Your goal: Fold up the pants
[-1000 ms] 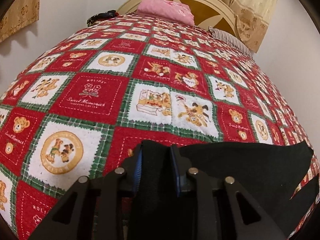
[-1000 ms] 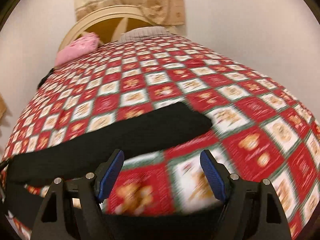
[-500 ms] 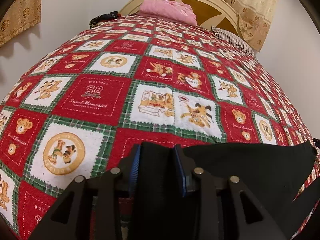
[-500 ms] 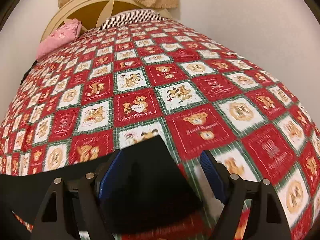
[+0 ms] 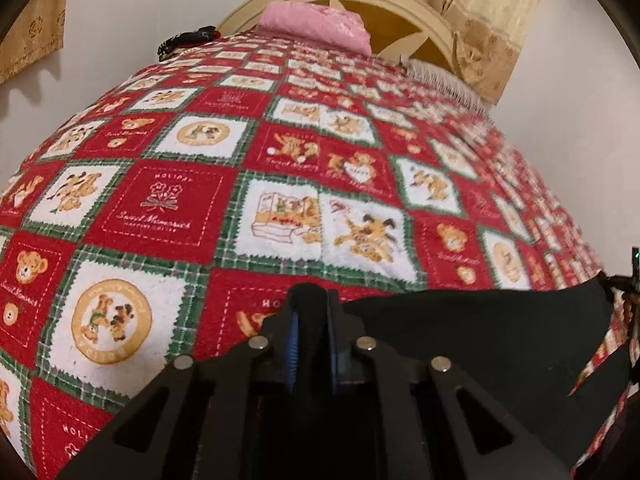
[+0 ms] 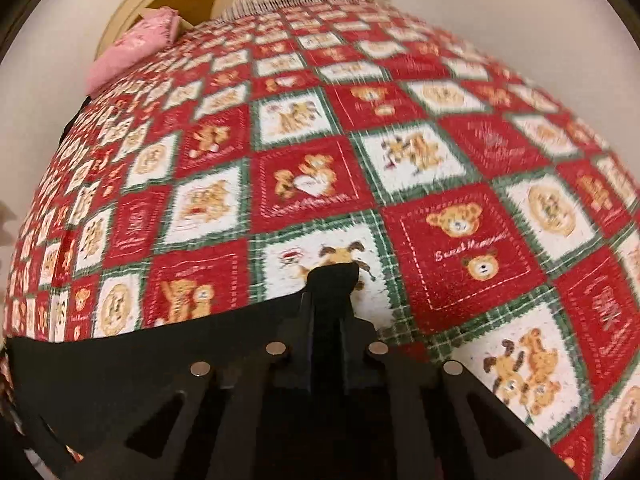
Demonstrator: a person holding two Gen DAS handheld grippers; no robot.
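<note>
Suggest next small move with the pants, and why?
Probably lift both corners together and carry them over to start the fold. The left hand-held gripper is shut on the black pants; the right hand-held gripper is closing on their other end, cloth between its jaws, over the quilt.

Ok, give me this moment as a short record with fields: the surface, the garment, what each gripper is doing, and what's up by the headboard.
surface: bedspread, red and white teddy-bear patchwork
garment: black pants on the near part of the bed
left gripper: shut on the pants
right gripper: jaws closing, pinching the pants' edge
headboard end: pink pillow, striped pillow
</note>
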